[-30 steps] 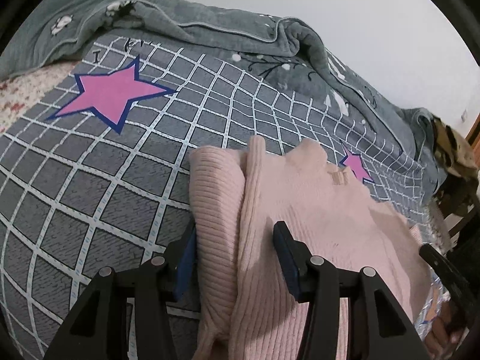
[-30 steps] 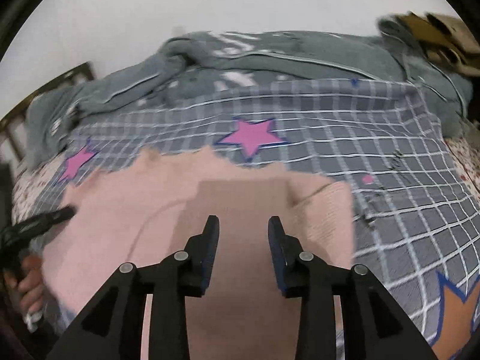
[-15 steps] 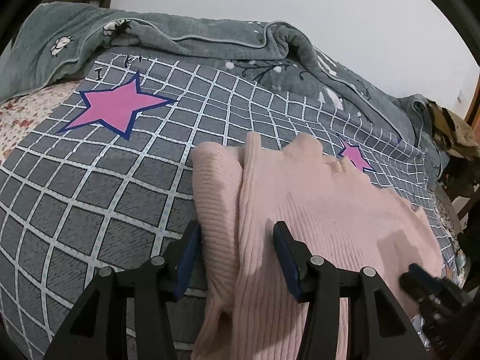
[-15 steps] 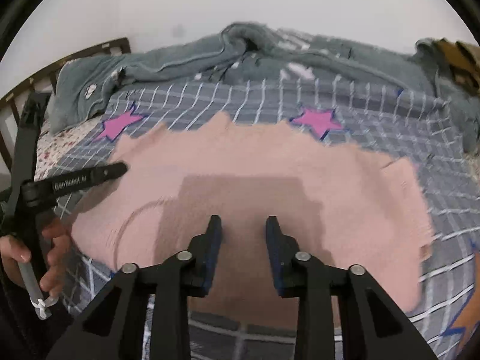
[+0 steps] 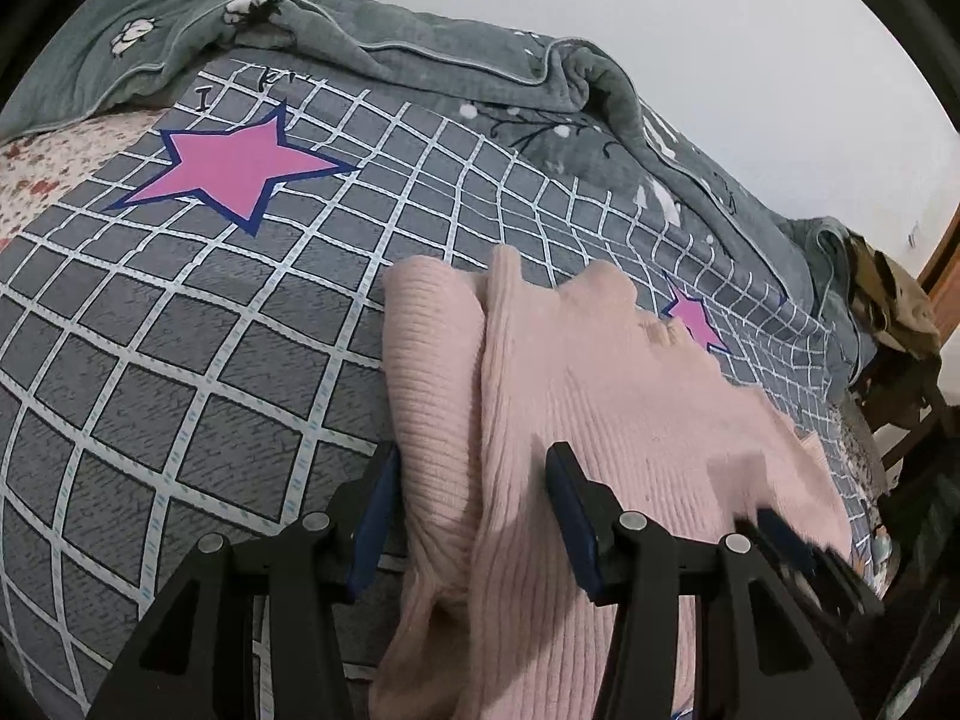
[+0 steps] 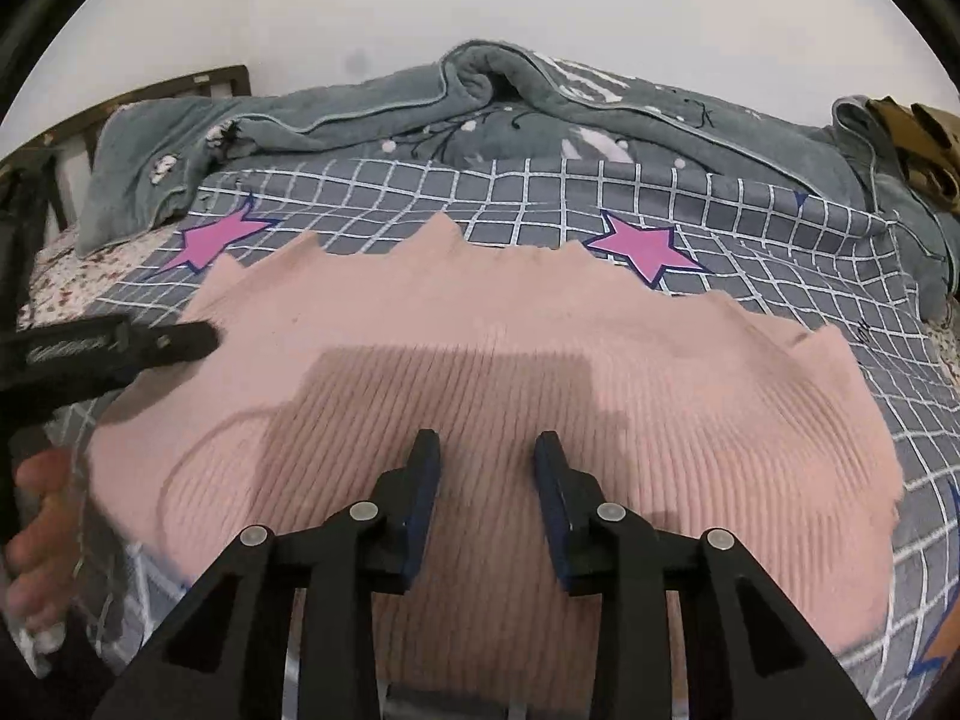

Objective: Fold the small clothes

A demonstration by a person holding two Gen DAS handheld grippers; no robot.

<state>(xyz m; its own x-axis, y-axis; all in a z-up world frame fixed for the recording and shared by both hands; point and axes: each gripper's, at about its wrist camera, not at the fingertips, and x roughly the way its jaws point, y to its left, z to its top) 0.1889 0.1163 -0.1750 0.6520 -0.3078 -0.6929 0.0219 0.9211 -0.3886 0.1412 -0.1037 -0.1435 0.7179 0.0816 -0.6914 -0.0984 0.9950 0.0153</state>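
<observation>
Your left gripper (image 5: 474,501) has its jaws partly apart, straddling the folded left edge of the pink sweater (image 5: 606,420); knit fabric sits between the blue pads, bunched in a ridge, but you cannot tell from the left wrist view whether the pads press on it. Your right gripper (image 6: 487,474) has its jaws narrowly apart and opening, hovering over the sweater's middle with ribbed knit in sight between the pads and neither pad pinching it.

Going left to right in the right wrist view: at 9 o'clock your hand (image 6: 39,528) grips the left tool, whose black finger reaches onto the sweater's left edge. The sweater lies spread flat across the centre, from 9 o'clock to 3 o'clock, on a grey checked bedspread (image 6: 750,240) printed with pink stars. One star (image 6: 216,237) shows at 10 o'clock beside the sweater's far left corner, another (image 6: 645,249) at 1 o'clock just beyond its far edge. A rumpled grey-green blanket (image 6: 480,120) runs along the far side at 12 o'clock, against a pale wall.
</observation>
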